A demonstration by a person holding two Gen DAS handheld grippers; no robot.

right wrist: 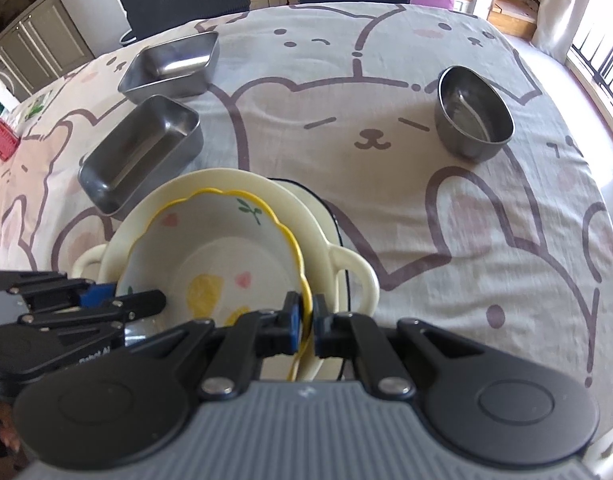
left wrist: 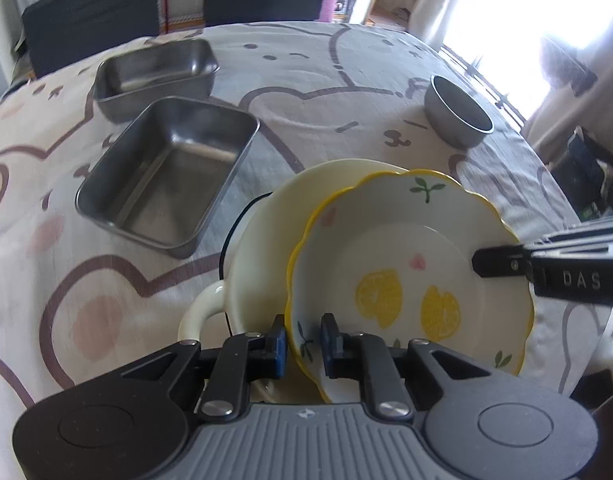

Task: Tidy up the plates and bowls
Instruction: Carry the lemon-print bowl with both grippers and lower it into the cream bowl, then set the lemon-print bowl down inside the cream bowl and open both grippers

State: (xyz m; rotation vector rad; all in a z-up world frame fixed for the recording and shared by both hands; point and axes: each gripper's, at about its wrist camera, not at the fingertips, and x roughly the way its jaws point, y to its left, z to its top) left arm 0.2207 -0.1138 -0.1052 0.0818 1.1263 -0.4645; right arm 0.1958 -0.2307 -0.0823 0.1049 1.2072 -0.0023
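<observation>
Lemon dish (left wrist: 410, 264) sits in cream bowl (left wrist: 266, 240) on tablecloth (left wrist: 326, 92). Right gripper (right wrist: 306, 320) pinches dish rim. Left gripper (left wrist: 304, 340) straddles opposite rim, pads slightly apart, not pressing.

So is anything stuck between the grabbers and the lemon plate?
No. The right gripper is clamped on the lemon plate's yellow rim, and the rim sits between the left gripper's fingers with nothing else in the gap.
</observation>
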